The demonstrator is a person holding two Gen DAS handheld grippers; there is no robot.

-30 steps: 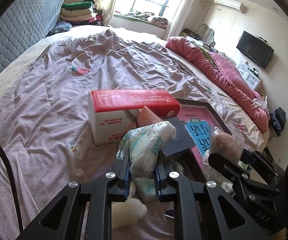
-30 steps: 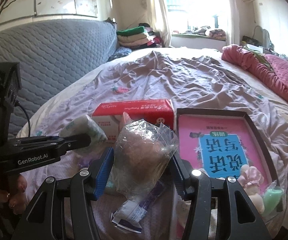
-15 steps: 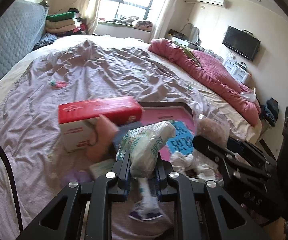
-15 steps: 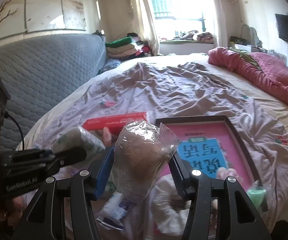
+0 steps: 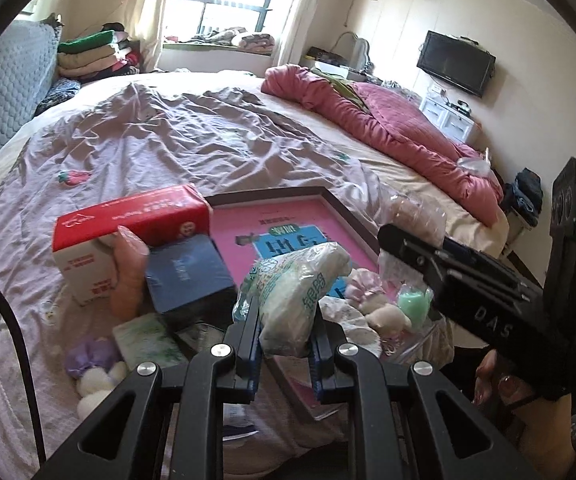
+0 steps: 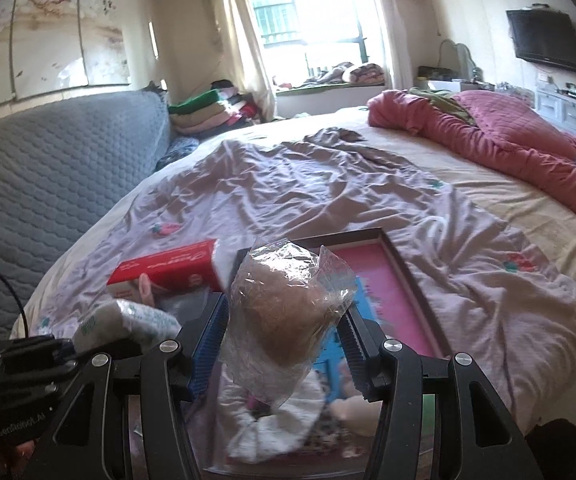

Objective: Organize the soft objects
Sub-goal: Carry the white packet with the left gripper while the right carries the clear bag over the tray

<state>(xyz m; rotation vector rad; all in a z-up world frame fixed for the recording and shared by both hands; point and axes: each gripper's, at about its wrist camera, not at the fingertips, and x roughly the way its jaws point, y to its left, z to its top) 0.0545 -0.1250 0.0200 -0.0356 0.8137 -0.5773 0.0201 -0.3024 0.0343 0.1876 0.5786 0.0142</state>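
Observation:
My left gripper (image 5: 284, 312) is shut on a white packet with green print (image 5: 300, 292), held up above the near corner of a dark-framed tray with a pink lining (image 5: 348, 210). My right gripper (image 6: 284, 308) is shut on a clear bag with a brown fluffy thing inside (image 6: 288, 300), over the same tray (image 6: 402, 268). In the tray lie a pink scrunchie (image 5: 364, 286), a cream puff (image 5: 388, 318) and a mint-green soft piece (image 5: 414, 304). Each gripper shows at the edge of the other's view.
A red-and-white box (image 5: 128, 220) stands left of the tray, with a person's finger (image 5: 128, 260) against it and a dark blue box (image 5: 188, 276) beside it. A purple scrunchie (image 5: 92, 354), white pompoms (image 5: 96, 386) and a green-white pack (image 5: 148, 340) lie on the wrinkled lilac sheet (image 5: 188, 140). A red quilt (image 5: 388, 132) lies far right.
Both grippers have swung to the right and a little up, from over the red-and-white box to over the tray. Each keeps its hold on its bag.

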